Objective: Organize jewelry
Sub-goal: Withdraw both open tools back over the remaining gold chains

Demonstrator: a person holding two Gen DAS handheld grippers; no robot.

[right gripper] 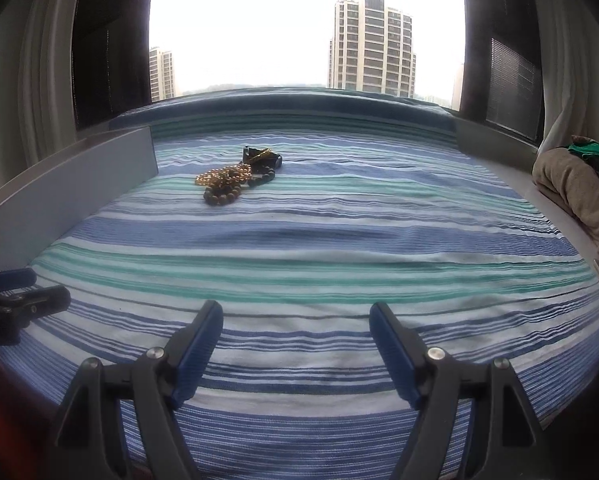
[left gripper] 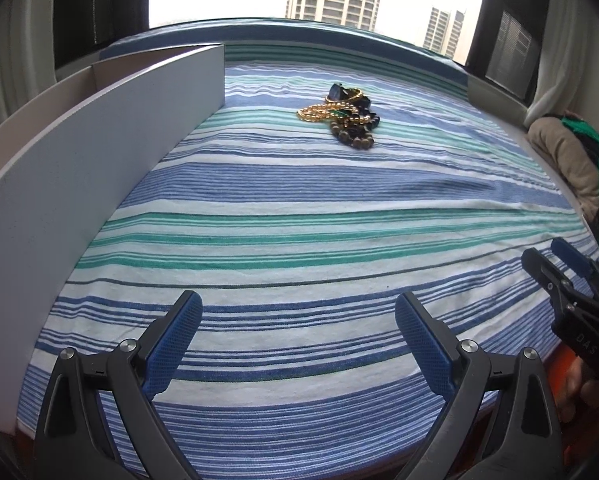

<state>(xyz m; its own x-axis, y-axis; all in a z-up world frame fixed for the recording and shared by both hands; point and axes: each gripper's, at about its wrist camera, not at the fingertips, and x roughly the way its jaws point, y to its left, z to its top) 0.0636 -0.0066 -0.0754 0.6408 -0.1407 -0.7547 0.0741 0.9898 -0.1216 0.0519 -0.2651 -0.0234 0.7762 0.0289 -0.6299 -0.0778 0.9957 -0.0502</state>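
Note:
A small heap of jewelry (left gripper: 341, 116) lies far out on the striped cloth: a golden bead string, brown and dark bead bracelets and a dark watch. The same jewelry (right gripper: 237, 178) shows in the right wrist view, left of centre. My left gripper (left gripper: 299, 304) hovers open over the near edge of the cloth, nothing between its blue pads. My right gripper (right gripper: 295, 314) is open too and empty, also near the front edge. Each gripper shows at the side of the other's view, the right gripper (left gripper: 555, 264) at the right edge and the left gripper (right gripper: 23, 284) at the left.
A grey open box (left gripper: 99, 132) with a tall wall stands along the left side of the cloth (left gripper: 299, 216). A beige bundle (right gripper: 575, 188) with something green lies at the right. Behind is a window with curtains (right gripper: 47, 80) on both sides.

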